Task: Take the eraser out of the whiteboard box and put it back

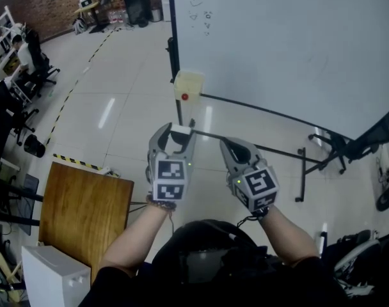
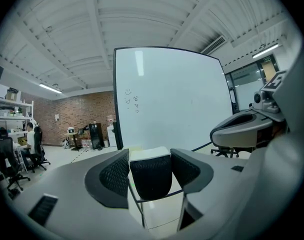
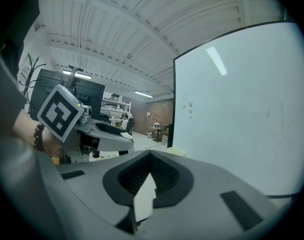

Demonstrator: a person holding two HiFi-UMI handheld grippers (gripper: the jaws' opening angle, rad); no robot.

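Eraser (image 2: pixel 151 176) is clamped near the tips of the left gripper's (image 1: pixel 179 133) fingers, which are closed on its two sides. Its black felt faces back along the fingers and its white back faces up. Its long axis cannot be told for sure. The whiteboard box (image 1: pixel 189 84) lies beyond the fingertips, apart, so removal looks done and the return remains. The right gripper's (image 3: pixel 151 155) fingers are closed together, holding nothing.

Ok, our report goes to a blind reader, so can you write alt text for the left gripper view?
The left gripper grips an eraser, white on top and dark on the near face, in front of a large whiteboard. A brick wall stands far off at the left.
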